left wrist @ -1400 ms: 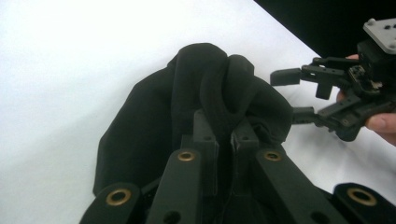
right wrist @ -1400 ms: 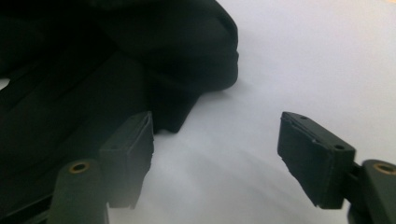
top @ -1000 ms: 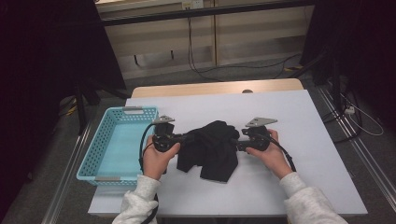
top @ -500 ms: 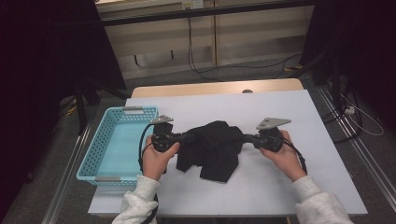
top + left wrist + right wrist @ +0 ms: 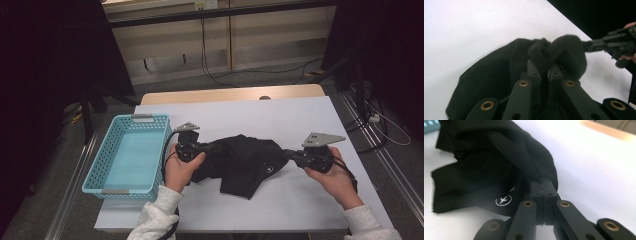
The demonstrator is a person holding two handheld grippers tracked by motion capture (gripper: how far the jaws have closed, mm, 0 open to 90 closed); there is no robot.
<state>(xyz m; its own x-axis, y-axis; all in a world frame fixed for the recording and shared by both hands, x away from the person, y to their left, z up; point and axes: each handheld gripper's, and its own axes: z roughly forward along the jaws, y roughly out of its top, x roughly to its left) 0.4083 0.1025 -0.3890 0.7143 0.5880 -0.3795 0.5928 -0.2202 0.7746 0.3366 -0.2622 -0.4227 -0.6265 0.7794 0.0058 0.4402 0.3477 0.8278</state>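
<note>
That black garment mid-table, right of the blue basket, looks light, floppy and a bit slick, so grab it by the edges or corners. The left gripper is clamped on its left edge. The right gripper has just snapped shut on the right corner and pulled rightward since a second ago, stretching the cloth out.

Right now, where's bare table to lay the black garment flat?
Widest free patch: the far strip of the white table, behind the black garment. Smaller bare strip along the near edge, between the two forearms. Blue basket takes the left side. Middle is crowded: left gripper and right gripper both clamp the garment.
</note>
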